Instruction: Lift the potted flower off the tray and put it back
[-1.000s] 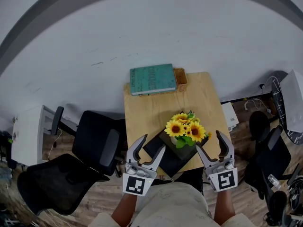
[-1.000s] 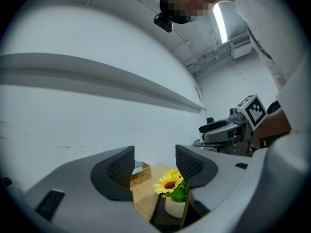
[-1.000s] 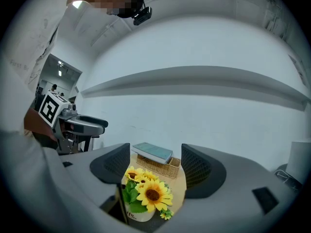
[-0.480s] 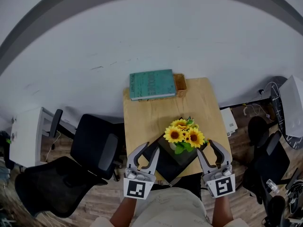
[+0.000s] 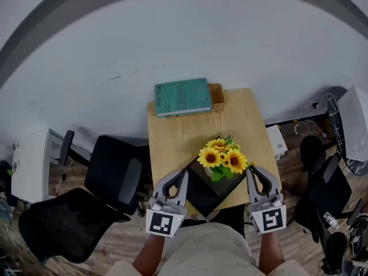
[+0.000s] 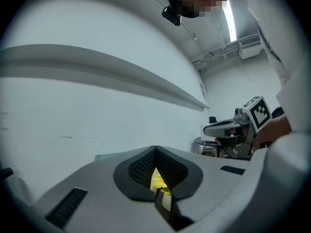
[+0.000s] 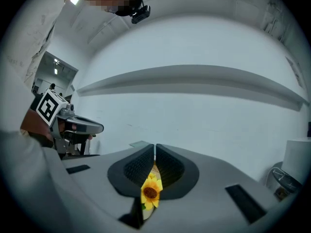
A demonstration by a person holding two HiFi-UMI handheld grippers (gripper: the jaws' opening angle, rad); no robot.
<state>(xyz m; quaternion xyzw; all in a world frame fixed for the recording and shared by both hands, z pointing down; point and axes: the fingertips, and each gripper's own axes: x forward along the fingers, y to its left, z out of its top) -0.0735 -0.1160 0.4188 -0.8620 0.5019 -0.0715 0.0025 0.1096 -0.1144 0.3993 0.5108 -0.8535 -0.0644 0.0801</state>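
The potted flower (image 5: 223,158), a bunch of yellow sunflowers in a small pot, stands on a black tray (image 5: 198,193) at the near edge of a wooden table (image 5: 178,135). My left gripper (image 5: 183,175) hovers at the tray's left side and is shut with nothing in it. On the flowers' right, my right gripper (image 5: 251,170) is likewise shut and empty. In the left gripper view the jaws meet at the left gripper (image 6: 155,149), with a bit of yellow flower (image 6: 158,180) showing behind them. In the right gripper view a sunflower (image 7: 149,192) shows below the tips of the right gripper (image 7: 154,147).
A teal book (image 5: 183,96) and a small wicker basket (image 5: 218,95) lie at the table's far edge against the white wall. A black office chair (image 5: 109,180) stands left of the table, and another chair (image 5: 319,165) on the right. A white cabinet (image 5: 31,165) is at far left.
Both grippers' jaws have gone from wide open to shut, without taking hold of anything. The hands have stayed beside the tray, and the flower has not moved.
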